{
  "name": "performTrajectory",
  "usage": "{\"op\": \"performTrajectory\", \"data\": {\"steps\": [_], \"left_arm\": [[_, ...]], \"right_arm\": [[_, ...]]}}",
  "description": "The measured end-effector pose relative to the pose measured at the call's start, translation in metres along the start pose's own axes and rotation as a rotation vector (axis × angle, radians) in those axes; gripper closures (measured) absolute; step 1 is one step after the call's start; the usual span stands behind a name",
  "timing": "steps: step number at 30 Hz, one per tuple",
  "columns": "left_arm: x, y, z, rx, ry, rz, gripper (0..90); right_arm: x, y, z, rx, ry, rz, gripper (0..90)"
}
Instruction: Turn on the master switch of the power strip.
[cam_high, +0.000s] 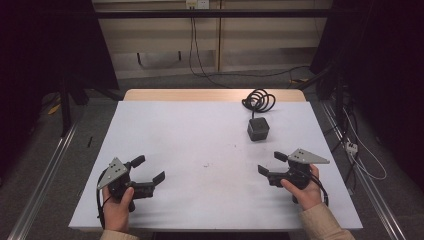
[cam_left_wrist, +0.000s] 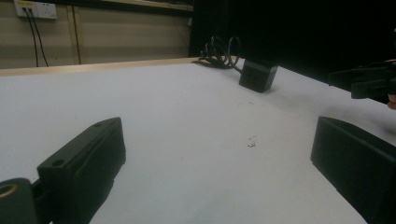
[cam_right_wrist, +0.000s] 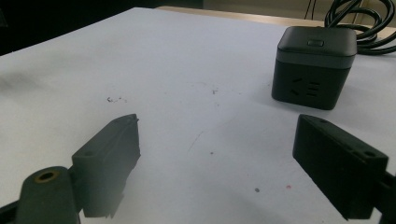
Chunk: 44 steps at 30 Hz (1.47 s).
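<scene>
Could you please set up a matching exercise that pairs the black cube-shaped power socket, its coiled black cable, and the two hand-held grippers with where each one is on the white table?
Things:
1. black cube-shaped power socket
2. coiled black cable
3. left gripper
4. right gripper

Places:
A. near the table's front left corner, jaws open
B. at the far edge of the table, behind the cube
C. on the right half, between the coil and a gripper
D. near the front right, jaws open, nearest to the cube

Pairs: 1-C, 2-B, 3-A, 4-D
</scene>
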<state>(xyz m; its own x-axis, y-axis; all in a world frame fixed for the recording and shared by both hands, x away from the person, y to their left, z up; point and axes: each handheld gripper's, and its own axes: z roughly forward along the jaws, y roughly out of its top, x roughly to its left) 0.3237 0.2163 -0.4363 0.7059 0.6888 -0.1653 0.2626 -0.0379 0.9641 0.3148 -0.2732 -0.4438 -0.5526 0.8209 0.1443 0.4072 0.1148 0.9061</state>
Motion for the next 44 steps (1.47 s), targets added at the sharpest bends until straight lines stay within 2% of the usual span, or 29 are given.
{"op": "performTrajectory", "data": {"steps": [25, 44], "left_arm": [[0.0, 0.0, 0.0, 0.003, 0.0, -0.001, 2.8], [0.0, -0.001, 0.001, 0.006, 0.002, -0.005, 2.8]], "right_arm": [[0.0, -0.013, -0.02, -0.003, -0.006, -0.01, 14.5], [-0.007, -0.022, -0.032, 0.009, -0.024, -0.009, 14.1]]}}
